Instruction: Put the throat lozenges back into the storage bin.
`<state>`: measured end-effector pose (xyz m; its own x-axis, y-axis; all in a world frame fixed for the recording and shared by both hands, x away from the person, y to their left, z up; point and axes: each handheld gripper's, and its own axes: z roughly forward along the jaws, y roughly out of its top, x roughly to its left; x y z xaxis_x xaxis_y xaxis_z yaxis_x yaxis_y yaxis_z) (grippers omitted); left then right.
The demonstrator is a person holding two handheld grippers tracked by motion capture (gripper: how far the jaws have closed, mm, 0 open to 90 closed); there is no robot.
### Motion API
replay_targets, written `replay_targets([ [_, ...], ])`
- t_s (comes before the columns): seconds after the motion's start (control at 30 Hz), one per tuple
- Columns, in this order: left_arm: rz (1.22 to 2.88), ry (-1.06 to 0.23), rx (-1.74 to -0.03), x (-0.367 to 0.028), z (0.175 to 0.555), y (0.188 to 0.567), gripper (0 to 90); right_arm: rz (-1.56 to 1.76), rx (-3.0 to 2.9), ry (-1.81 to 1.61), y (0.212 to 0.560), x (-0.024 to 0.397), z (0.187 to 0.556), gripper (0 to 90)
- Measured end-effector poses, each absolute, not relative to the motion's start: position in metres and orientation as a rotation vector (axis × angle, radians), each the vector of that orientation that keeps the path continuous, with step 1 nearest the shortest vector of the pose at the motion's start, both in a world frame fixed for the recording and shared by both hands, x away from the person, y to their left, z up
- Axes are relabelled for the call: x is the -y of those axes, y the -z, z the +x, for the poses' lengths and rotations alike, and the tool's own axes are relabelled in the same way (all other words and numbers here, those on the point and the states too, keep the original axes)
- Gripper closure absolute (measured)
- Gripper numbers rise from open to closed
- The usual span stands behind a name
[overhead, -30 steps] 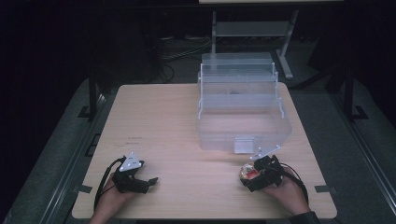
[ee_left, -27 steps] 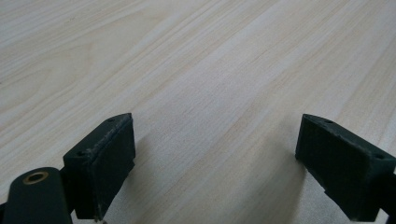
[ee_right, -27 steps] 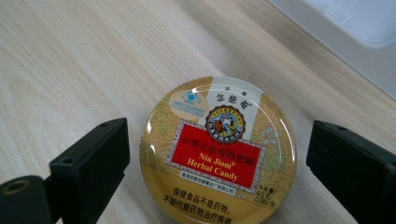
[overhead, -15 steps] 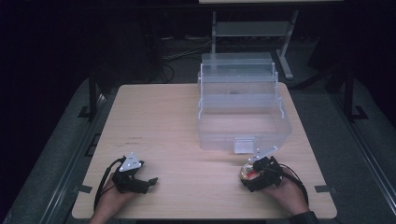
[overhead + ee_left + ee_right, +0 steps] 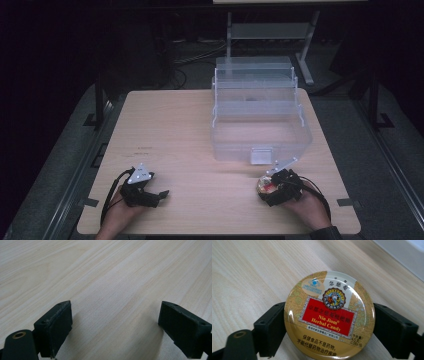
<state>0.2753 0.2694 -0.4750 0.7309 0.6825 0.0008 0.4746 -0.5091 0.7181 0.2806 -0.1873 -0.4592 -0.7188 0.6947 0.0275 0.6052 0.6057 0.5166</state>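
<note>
My right gripper point(image 5: 265, 190) has just been closing on a round tin point(image 5: 263, 187) | my left gripper point(image 5: 159, 196) rests apart on the table point(image 5: 190, 140)

We see a glossy round candy tin point(image 5: 329, 315) with a printed gold-and-red lid catching the light, pressed between the matt black plastic pads point(image 5: 270, 327) of the right tool point(image 5: 329, 332) on a pale, smooth wood-grain desk point(image 5: 180, 130), near a clear, frosted-looking plastic box point(image 5: 260, 115).

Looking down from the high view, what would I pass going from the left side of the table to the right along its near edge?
Left gripper, jaws open over bare table → round candy tin, on which the right gripper has just been closing → the hand that holds that gripper.
</note>
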Motion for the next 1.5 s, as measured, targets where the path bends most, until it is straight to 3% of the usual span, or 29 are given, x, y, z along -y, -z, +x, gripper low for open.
replay_targets([
  [1.5,2.206,-0.369,-0.869,-0.269,0.275,0.475,11.2,1.155,-2.58,-0.774,0.443,0.212,0.278,19.5],
])
